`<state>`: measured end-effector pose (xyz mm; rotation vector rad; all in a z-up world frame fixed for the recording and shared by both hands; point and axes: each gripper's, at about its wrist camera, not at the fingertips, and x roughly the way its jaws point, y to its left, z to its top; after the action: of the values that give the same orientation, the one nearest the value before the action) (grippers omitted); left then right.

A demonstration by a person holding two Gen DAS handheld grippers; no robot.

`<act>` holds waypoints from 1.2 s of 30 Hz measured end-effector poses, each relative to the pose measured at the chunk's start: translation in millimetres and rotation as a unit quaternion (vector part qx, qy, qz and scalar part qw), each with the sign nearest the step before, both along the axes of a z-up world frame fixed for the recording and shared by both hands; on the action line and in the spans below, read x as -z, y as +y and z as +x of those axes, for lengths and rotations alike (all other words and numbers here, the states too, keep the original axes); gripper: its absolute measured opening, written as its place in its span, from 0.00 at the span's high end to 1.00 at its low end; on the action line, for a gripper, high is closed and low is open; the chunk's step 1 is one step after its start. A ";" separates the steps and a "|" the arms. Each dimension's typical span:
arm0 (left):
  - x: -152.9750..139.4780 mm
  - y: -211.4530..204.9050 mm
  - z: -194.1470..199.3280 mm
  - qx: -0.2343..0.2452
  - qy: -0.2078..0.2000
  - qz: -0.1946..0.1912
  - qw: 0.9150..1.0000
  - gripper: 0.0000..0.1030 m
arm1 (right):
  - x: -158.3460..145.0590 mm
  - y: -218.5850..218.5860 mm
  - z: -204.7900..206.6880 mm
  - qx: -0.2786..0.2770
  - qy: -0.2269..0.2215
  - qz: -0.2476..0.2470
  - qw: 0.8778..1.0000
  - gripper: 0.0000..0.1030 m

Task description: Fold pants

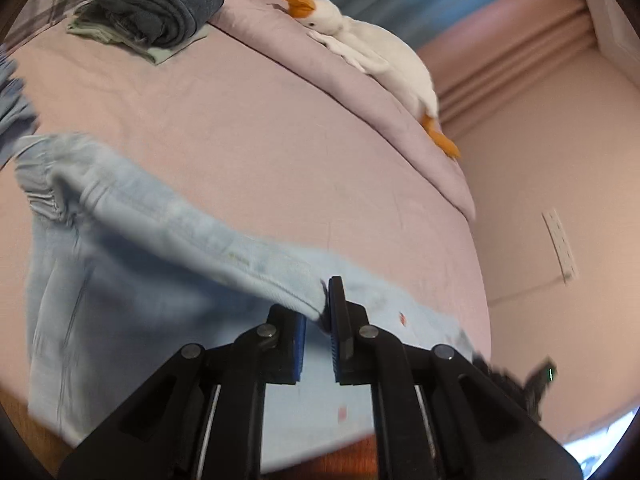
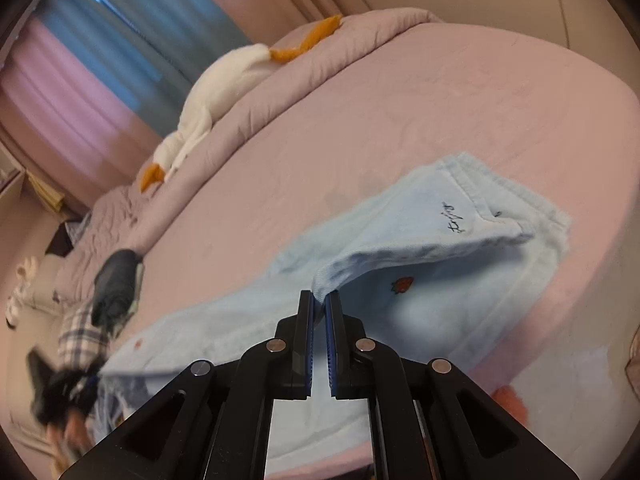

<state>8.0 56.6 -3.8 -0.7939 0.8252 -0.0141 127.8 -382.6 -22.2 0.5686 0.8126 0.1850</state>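
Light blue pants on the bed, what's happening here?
A person is folding the light blue cotton pants on the pink bedsheet with two handheld grippers. The left gripper is shut on a fabric edge, lifting it. The right gripper is also shut on a raised fold of the pants. A white plush goose with orange beak lies along the bed's far side, and a stack of dark folded clothes sits beyond.

left tongs (image 1: 324, 312): matte black linkage arms, round silver pivot pins, blue ribbed pads on inner faces, pale rods in lower frame | right tongs (image 2: 319, 312): same black build, silver pins, blue ribbed pads, triangular cut-outs in outer arms
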 end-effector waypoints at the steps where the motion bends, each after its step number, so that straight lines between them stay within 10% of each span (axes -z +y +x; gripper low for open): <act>1: 4.7 -4.8 -9.0 0.007 0.011 0.002 1.000 0.90 | 3.5 -2.4 -1.9 0.007 0.009 -0.001 1.000 0.94; 7: 88.3 -10.2 -45.1 -0.005 0.150 -0.007 0.989 0.81 | 53.0 -7.7 -6.4 0.018 0.079 -0.004 0.997 0.94; 15: 71.9 20.2 -49.6 -0.080 0.122 0.043 0.988 0.36 | 71.0 -27.9 1.6 0.036 0.102 0.025 0.994 0.77; 17: 72.5 32.7 -51.2 -0.099 0.125 0.042 0.986 0.36 | 68.0 -37.4 2.3 0.066 0.098 0.026 0.993 0.61; 23: 82.5 54.4 -54.0 -0.118 0.108 0.006 0.987 0.39 | 63.0 -73.2 10.5 0.104 0.071 0.084 0.989 0.60; 26: 79.4 61.4 -42.8 -0.105 0.116 0.056 0.986 0.83 | 59.3 -83.2 22.1 0.119 0.069 0.087 0.987 0.61; 28: 76.0 67.9 -40.5 -0.106 0.110 0.024 0.988 0.87 | 47.2 -81.3 32.5 0.114 0.057 0.068 0.990 0.94; 36: 6.1 60.7 -62.7 -0.073 0.030 0.028 0.997 0.87 | -48.4 -74.4 21.5 0.089 -0.091 0.017 0.992 0.95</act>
<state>-54.7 117.3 -9.9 -0.8039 0.8192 0.1623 149.3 -457.0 26.2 0.6442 0.5789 0.0850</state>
